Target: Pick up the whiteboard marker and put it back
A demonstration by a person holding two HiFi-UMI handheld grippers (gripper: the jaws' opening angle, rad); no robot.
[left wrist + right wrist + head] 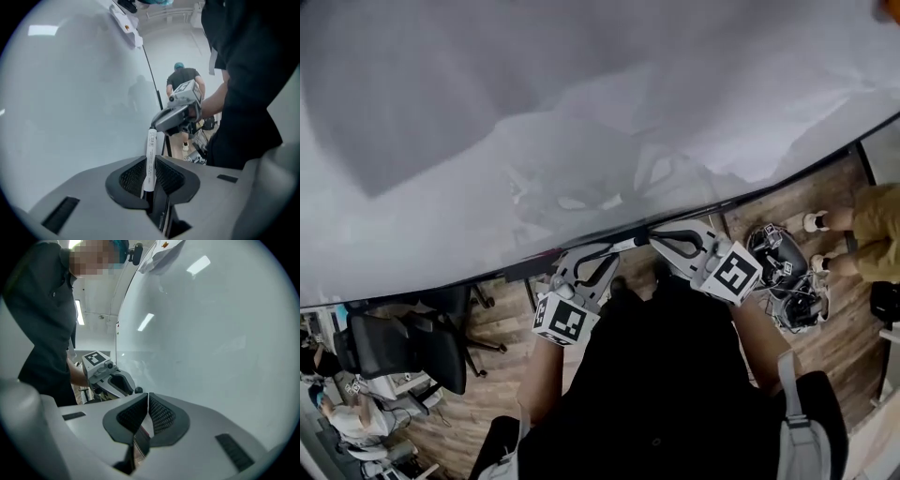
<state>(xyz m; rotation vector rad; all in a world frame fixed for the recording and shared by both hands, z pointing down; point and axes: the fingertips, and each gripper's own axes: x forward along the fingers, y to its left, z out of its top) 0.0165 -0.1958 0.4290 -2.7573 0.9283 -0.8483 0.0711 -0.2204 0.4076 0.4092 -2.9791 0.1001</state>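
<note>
There is one whiteboard marker (151,145) and two grippers. The left hand-held gripper (151,174) grasps the marker between its jaws. The right hand-held gripper (148,411) is clenched on nothing.

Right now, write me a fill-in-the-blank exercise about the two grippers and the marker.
The left gripper is shut on the whiteboard marker, whose barrel is ____.
The right gripper has its jaws pressed ____.
The floor below the whiteboard is made of ____.
Missing words: white; together; wood.
</note>
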